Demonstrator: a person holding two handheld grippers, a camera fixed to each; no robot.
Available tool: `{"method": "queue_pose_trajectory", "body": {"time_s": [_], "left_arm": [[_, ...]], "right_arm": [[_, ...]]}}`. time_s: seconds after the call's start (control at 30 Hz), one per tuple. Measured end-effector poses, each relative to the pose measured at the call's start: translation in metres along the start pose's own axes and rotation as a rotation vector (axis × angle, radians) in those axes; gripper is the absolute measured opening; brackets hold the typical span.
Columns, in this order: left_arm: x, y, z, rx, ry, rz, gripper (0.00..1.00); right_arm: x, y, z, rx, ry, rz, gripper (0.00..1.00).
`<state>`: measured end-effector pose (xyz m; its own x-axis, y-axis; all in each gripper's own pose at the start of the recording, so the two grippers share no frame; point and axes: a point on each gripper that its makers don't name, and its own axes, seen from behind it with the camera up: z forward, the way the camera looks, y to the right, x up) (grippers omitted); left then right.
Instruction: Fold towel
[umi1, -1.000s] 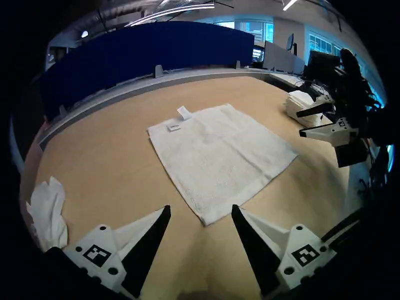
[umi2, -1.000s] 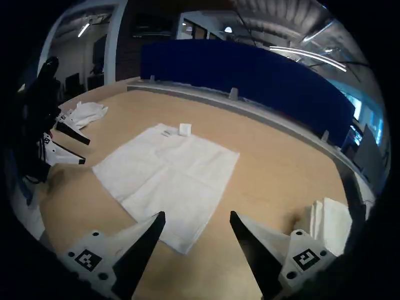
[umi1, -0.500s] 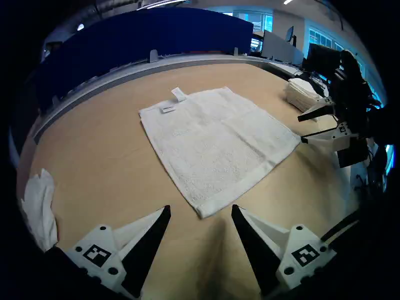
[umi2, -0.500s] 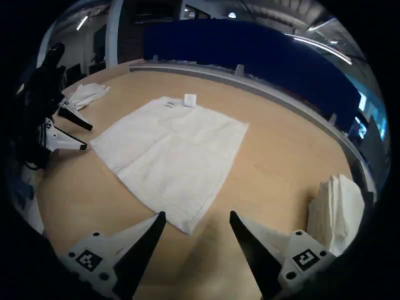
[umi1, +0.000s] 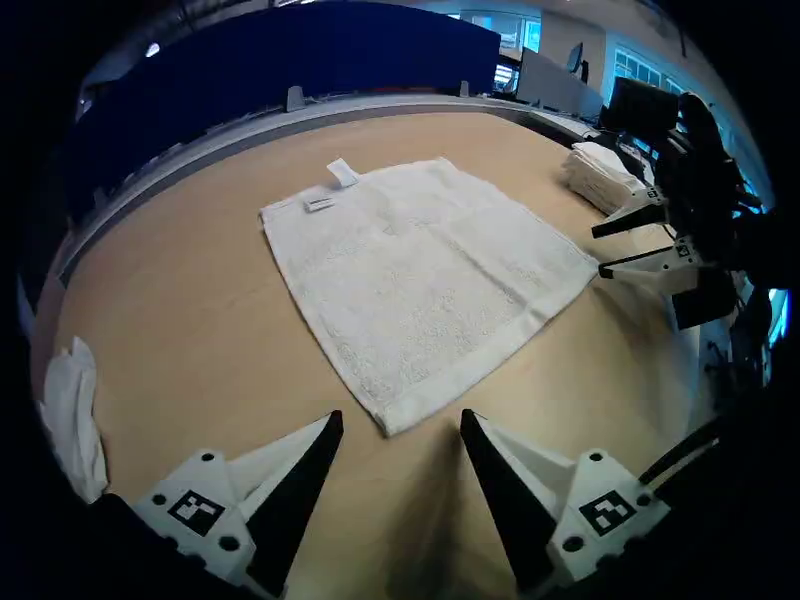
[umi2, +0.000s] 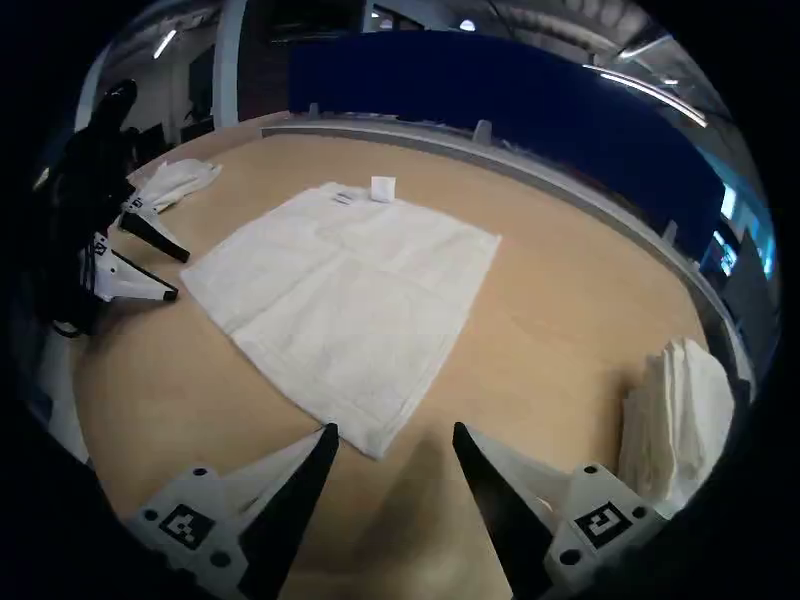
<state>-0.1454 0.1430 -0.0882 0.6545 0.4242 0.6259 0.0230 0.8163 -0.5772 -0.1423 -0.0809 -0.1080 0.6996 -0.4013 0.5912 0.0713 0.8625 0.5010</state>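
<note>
The towel (umi1: 420, 270) lies spread flat in one layer on the middle of the wooden tabletop (umi1: 190, 300), turned so that its corners point toward the edges. A small loop tag (umi1: 342, 172) sticks out at its far corner, toward the blue partition (umi1: 260, 70) that runs along the tabletop's far edge. The left gripper (umi1: 400, 414) is low over the near side of the tabletop with its jaws wide apart, and one towel corner lies just between its fingertips — whether they touch the cloth cannot be told. The right gripper (umi2: 394, 427) stands the same way at the neighbouring corner, jaws apart and holding nothing, the corner's hem lying between its tips. In each view the other gripper shows farther off at the towel's side, close to a corner, held by a person in dark sleeves. A stack of folded towels (umi2: 680, 410) sits near the tabletop's right edge, well apart from the spread one — and a crumpled white cloth (umi1: 70, 420) lies near the left edge.
</note>
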Motion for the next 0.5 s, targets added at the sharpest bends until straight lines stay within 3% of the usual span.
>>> {"method": "queue_pose_trajectory", "body": {"time_s": [0.13,0.5], "left_arm": [[0.0009,-0.0025,0.0019,0.019,-0.005,0.002,0.74],[-0.0002,-0.0079,0.0015,0.038,-0.015,-0.004,0.60]], "right_arm": [[-0.0040,-0.0025,0.0033,0.018,-0.012,0.006,0.79],[-0.0049,-0.0071,0.0082,0.036,-0.015,-0.002,0.72]]}}
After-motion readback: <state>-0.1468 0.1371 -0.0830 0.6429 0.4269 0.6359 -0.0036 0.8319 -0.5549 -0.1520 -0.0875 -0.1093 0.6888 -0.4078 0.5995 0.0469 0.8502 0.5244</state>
